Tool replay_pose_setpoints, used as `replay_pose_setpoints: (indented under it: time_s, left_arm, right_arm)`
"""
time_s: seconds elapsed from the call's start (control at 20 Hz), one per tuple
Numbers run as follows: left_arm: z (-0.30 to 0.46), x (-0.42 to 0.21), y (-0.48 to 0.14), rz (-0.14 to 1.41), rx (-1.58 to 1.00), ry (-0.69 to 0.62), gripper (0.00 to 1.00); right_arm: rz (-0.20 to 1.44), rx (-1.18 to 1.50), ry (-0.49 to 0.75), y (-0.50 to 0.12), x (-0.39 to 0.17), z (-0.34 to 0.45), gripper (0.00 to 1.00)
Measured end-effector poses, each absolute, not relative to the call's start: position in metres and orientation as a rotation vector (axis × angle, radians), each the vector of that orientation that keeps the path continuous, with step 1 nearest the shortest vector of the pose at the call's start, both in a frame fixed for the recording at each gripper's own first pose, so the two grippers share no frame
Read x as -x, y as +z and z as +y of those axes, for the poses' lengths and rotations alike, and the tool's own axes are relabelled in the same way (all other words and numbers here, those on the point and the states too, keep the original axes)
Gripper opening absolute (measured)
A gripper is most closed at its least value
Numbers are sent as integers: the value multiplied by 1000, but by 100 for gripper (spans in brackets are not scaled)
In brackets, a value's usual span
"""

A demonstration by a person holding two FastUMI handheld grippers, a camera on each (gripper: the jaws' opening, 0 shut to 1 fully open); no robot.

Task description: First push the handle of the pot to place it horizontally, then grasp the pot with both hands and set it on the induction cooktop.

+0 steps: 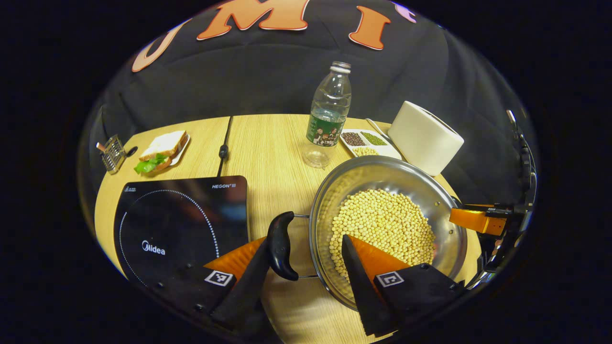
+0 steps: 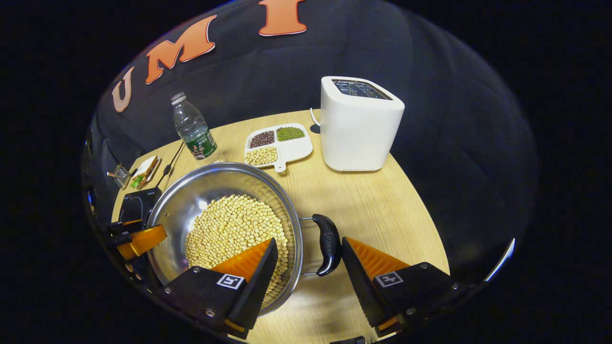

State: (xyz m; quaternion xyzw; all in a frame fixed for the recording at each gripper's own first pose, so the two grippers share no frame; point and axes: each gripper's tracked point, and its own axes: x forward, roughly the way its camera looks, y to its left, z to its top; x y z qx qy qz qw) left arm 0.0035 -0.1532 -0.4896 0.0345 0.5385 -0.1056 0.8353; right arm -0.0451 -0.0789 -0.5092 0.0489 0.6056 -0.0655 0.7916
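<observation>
A steel pot holding soybeans stands on the wooden table to the right of the black induction cooktop. My left gripper is open and straddles the pot's rim and its black side handle: one finger is outside the handle, the other over the beans. In the right gripper view, my right gripper is open around the opposite handle, one finger inside the pot, one outside. The right gripper's orange finger shows at the pot's far rim. The cooktop lies beyond the pot.
A water bottle stands just behind the pot. A divided tray of beans and a white toaster sit at the back. A sandwich plate, a small metal rack and a black cable lie behind the cooktop.
</observation>
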Motion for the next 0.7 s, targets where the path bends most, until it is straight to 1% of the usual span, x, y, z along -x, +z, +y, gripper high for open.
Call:
replay_pose_setpoints:
  time_s: [0.15, 0.3, 0.35, 0.4, 0.6, 0.7]
  left_arm:
    - [-157, -10, -498, 1121, -114, -215, 90]
    - [-155, -16, -508, 1106, -160, -201, 91]
    - [-157, -17, -512, 1110, -163, -196, 88]
    - [-156, -18, -516, 1111, -158, -193, 88]
    - [-155, -25, -525, 1090, -177, -176, 88]
    - [-154, -25, -531, 1097, -198, -170, 88]
  right_arm:
    - [1293, -71, -161, -514, 43, -81, 87]
    - [1321, -52, -174, -523, 51, -81, 86]
    - [1328, -55, -180, -528, 52, -81, 86]
    - [1329, -69, -192, -531, 54, -81, 86]
    - [1332, -133, -229, -540, 63, -81, 83]
    - [1316, -131, -248, -545, 62, -84, 80]
